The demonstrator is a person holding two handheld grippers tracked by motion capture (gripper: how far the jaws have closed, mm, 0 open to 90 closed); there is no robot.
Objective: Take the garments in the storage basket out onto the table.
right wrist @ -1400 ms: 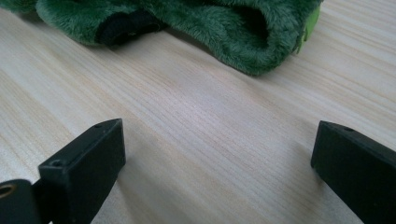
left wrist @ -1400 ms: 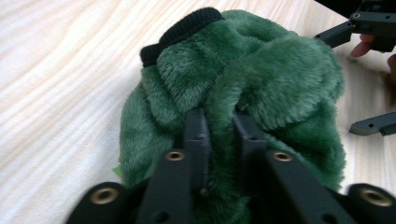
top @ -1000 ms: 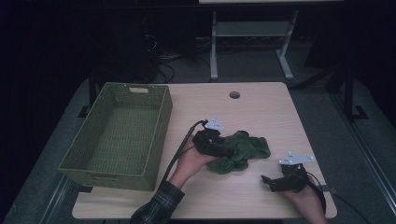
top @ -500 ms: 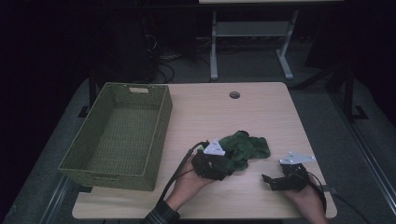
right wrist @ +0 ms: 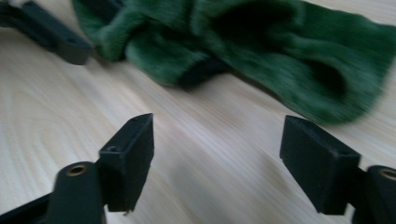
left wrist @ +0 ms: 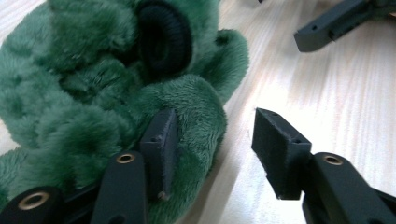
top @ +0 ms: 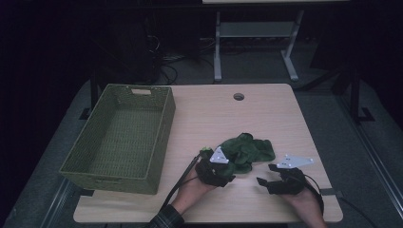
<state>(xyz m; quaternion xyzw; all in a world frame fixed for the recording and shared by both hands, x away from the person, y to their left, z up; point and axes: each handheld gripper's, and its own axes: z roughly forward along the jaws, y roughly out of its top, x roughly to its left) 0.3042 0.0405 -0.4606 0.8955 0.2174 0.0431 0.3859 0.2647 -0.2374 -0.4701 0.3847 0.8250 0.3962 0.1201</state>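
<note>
1. We see a light wooden table [top: 209, 118] with a round cable hole [top: 238, 96] near its far edge.

2. A green fluffy cloth [top: 247, 151] lies crumpled on the near right part of the table, well apart from the green woven basket [top: 85, 159] that stands on the left.

3. We read no brand, label or writing anywhere: the pale tag [top: 141, 91] on the basket's far wall is too small to make out, and the cloth and grippers show no print.

4. The left gripper [left wrist: 215, 140] sits at the near left edge of the cloth. Its jaws stand part open and have just been closing. In the left gripper view one pad is pushed into the plush, a fold of cloth bulges into the gap, and the other pad stands clear over bare wood, so nothing is clamped.

5. A dark ribbed cuff [left wrist: 164, 37] shows in the cloth, beyond the left gripper's jaws.

6. The right gripper [right wrist: 217, 158] rests low over the table, near the cloth's near right side. Its jaws have just been closing but remain apart, with bare wood between them; the cloth lies just beyond their tips, untouched.

7. In the high view both hands come in from the near edge, the left hand [top: 195, 187] and the right hand [top: 304, 202], each behind its gripper.
</note>
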